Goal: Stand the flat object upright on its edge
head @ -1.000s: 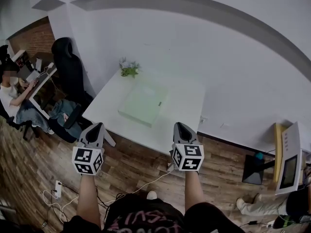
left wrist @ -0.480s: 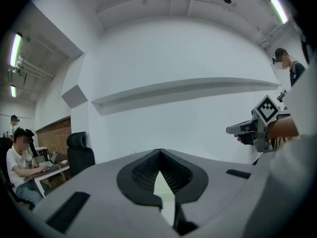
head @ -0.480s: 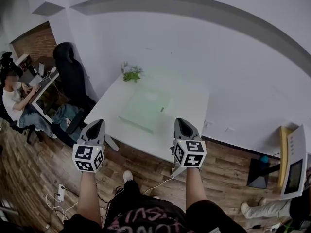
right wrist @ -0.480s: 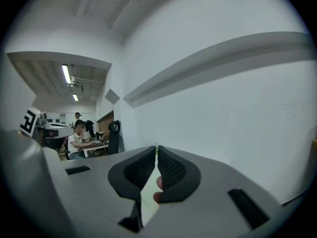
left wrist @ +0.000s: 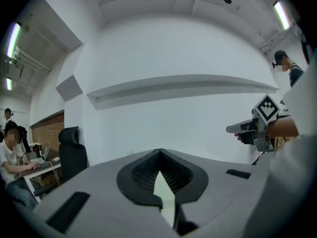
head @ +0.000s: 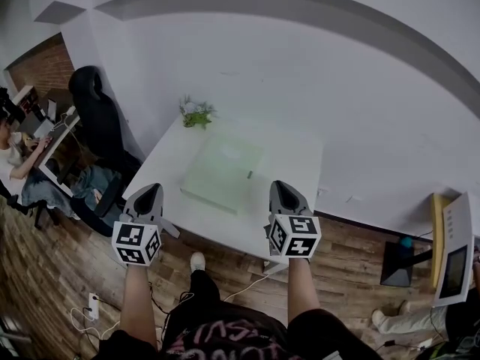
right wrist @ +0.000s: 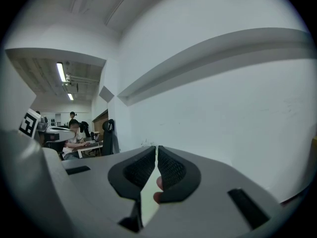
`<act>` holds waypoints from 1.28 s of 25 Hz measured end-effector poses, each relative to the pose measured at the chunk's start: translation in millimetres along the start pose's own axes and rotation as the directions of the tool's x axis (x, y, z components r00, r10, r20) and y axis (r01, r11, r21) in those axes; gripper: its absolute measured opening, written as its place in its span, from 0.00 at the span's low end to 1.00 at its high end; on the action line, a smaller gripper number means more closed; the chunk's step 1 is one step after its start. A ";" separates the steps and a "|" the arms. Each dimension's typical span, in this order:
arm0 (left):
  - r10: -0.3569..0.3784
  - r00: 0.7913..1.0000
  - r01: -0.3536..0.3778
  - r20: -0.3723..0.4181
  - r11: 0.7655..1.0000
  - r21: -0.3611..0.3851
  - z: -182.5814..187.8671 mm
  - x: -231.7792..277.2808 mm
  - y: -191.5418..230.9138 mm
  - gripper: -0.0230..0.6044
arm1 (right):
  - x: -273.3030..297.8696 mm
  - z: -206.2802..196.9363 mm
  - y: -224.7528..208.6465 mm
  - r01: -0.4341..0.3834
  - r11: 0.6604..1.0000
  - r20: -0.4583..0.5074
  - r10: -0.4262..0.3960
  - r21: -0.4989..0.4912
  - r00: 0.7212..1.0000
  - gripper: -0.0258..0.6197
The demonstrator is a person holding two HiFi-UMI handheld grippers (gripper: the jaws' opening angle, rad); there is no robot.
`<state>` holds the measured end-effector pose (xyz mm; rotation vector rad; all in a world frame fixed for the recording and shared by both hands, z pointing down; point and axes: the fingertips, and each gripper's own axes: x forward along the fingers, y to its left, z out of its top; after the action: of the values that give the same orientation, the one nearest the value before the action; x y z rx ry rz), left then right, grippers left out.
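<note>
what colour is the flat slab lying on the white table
Pale mint green. The slab shows best in the head view.

Left gripper [head: 147, 199] and right gripper [head: 281, 196], jaws together, side by side.

Left gripper [left wrist: 158, 152] jaws together, white wall [left wrist: 188, 118] ahead

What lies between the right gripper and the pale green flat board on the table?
Only bare white tabletop; the head view shows nothing else between the right gripper and the flat board.
</note>
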<state>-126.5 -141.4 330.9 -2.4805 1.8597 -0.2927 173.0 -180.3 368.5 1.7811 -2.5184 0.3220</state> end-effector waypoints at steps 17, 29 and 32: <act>-0.147 0.984 0.140 -0.097 0.987 -0.077 -52.6 151.2 84.6 0.06 | 136.9 -30.3 3.5 0.120 0.993 -0.130 -0.118 0.010 0.984 0.09; -0.353 0.924 0.339 -0.145 0.934 -0.118 -78.7 244.1 97.2 0.06 | 186.9 -45.7 2.4 0.259 0.966 -0.200 -0.251 0.014 0.947 0.09; -0.402 0.902 0.384 -0.155 0.914 -0.133 -85.7 262.5 96.3 0.06 | 193.1 -52.4 -1.2 0.303 0.953 -0.218 -0.293 0.017 0.931 0.09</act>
<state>-161.5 -411.6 437.2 -2.9819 1.4322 -0.4575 103.9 -349.9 449.2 1.9906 -2.0760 0.5324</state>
